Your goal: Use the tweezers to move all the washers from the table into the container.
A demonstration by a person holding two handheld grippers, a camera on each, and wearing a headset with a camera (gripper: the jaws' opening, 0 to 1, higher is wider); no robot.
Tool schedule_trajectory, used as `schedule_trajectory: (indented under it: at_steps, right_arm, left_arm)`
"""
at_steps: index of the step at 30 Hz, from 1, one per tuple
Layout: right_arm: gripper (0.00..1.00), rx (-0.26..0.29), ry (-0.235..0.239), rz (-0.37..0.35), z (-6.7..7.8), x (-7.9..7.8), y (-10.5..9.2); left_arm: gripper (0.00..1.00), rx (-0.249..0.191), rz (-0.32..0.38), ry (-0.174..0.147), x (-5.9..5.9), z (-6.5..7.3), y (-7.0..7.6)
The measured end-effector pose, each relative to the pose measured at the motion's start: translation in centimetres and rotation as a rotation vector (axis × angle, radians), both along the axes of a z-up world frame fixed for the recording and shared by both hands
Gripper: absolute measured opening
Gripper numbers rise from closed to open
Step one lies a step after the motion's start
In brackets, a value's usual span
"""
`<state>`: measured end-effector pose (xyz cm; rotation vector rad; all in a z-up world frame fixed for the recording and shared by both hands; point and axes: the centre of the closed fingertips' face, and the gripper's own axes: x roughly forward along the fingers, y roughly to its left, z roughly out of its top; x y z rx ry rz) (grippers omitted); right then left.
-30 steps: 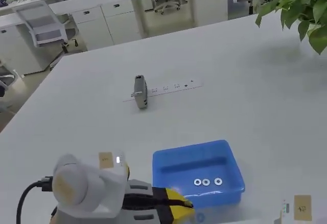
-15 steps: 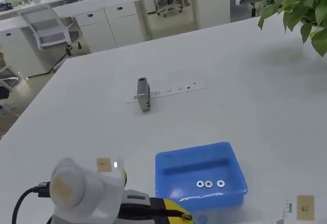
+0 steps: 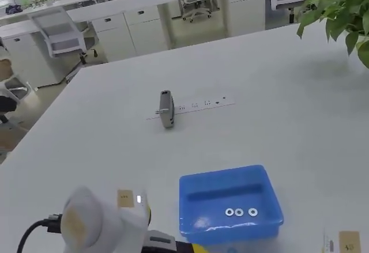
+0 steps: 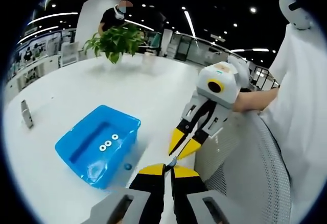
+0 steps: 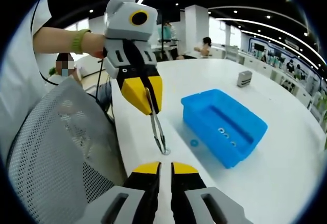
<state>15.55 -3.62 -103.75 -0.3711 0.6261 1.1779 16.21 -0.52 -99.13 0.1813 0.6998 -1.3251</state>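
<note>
The blue container point(image 3: 230, 191) stands near the table's front edge with three silver washers point(image 3: 241, 212) in a row on its floor, also seen as washers point(image 4: 109, 143) and washers point(image 5: 226, 136). My left gripper point(image 5: 144, 98) is shut on thin metal tweezers point(image 5: 157, 127); their points hang just above the table in front of the container. From its own view the left gripper point(image 4: 170, 171) points past the container's near corner. My right gripper point(image 5: 165, 169) is shut with nothing in it, facing the left one close by. A small blue ring point(image 5: 193, 143) lies on the table beside the container.
A white power strip point(image 3: 199, 104) with a grey adapter point(image 3: 166, 108) lies mid-table. A leafy plant point(image 3: 340, 11) stands at the far right. A mesh chair back point(image 5: 56, 152) is just off the table's near edge. Desks and chairs fill the room behind.
The head camera has tilted, so the whole scene sits a little lower and to the right. The left gripper has sunk toward the bottom of the view. The washers and container have not moved.
</note>
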Motion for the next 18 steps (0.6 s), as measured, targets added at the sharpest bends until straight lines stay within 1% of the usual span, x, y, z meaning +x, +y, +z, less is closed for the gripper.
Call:
schedule_trajectory:
  at_steps: [2, 5, 7, 10, 11, 13, 14, 15, 18]
  right_arm:
    - [0.04, 0.005, 0.004, 0.009, 0.0, -0.2, 0.2]
    - [0.07, 0.028, 0.029, 0.026, 0.0, -0.7, 0.6]
    - [0.08, 0.039, 0.042, 0.041, 0.1, -1.0, 0.9]
    - [0.09, 0.077, 0.077, 0.069, 0.4, -1.9, 1.8]
    - [0.09, 0.082, 0.079, 0.084, 0.4, -2.1, 2.1]
    - [0.09, 0.058, 0.064, 0.142, 0.3, -2.7, 2.6]
    - [0.09, 0.046, 0.048, 0.173, 0.2, -2.8, 2.8]
    - [0.09, 0.021, 0.031, 0.206, -0.2, -2.7, 3.1]
    - [0.11, 0.016, 0.023, 0.204, -0.5, -1.6, 3.7]
  left_arm:
    - [0.00, -0.005, -0.002, 0.007, -0.5, 0.0, 0.0]
    - [0.00, -0.006, -0.001, 0.010, -0.9, 0.0, -0.1]
    - [0.00, -0.006, -0.010, 0.009, -1.4, 0.0, -0.2]
    - [0.00, -0.001, -0.020, 0.005, -1.7, 0.0, -0.4]
    - [0.00, 0.000, -0.024, 0.005, -1.8, 0.0, -0.4]
    - [0.00, 0.002, -0.033, 0.001, -2.0, 0.0, -0.5]
    - [0.00, 0.007, -0.040, -0.007, -2.0, 0.0, -0.5]
    - [0.00, 0.015, -0.046, -0.013, -2.0, 0.0, -0.5]
    - [0.00, 0.026, -0.055, -0.016, -2.0, -0.1, -0.4]
